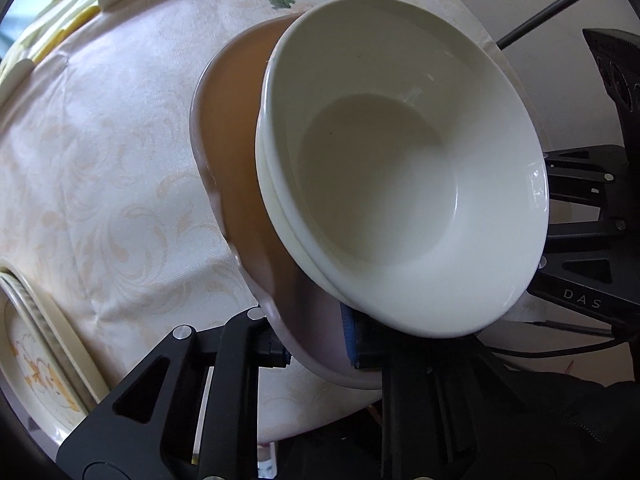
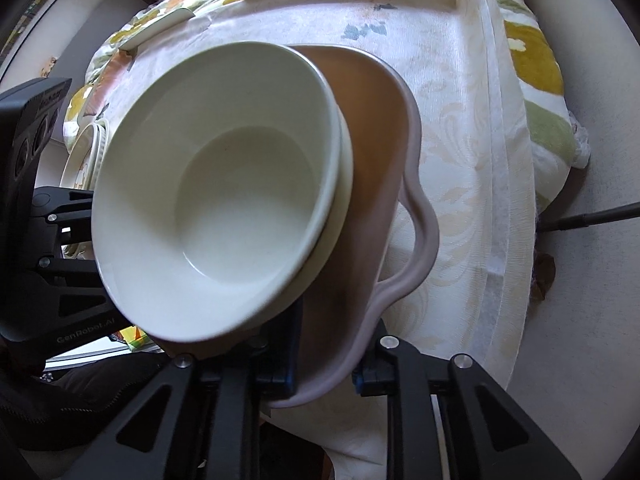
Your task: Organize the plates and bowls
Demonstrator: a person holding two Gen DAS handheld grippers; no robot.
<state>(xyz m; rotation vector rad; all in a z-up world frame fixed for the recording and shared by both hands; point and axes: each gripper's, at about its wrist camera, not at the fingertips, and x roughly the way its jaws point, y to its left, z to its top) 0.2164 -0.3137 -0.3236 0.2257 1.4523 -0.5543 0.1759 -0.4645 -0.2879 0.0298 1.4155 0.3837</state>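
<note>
While both tools pinch the tray (image 1: 240,216), two white bowls (image 1: 404,184) ride on it.
Left tool (image 1: 316,350) clamps its 6 o'clock rim, right tool (image 2: 326,376) too; heavy, slippery, breakable.

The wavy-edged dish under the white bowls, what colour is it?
Pale lilac rim, tan-brown inside; the dish shows best in the right wrist view.

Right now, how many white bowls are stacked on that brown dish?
2: the top white bowl sits nested inside a lower white bowl, of which only the rim shows; both rest on the brown dish. More could be hidden underneath.
</note>
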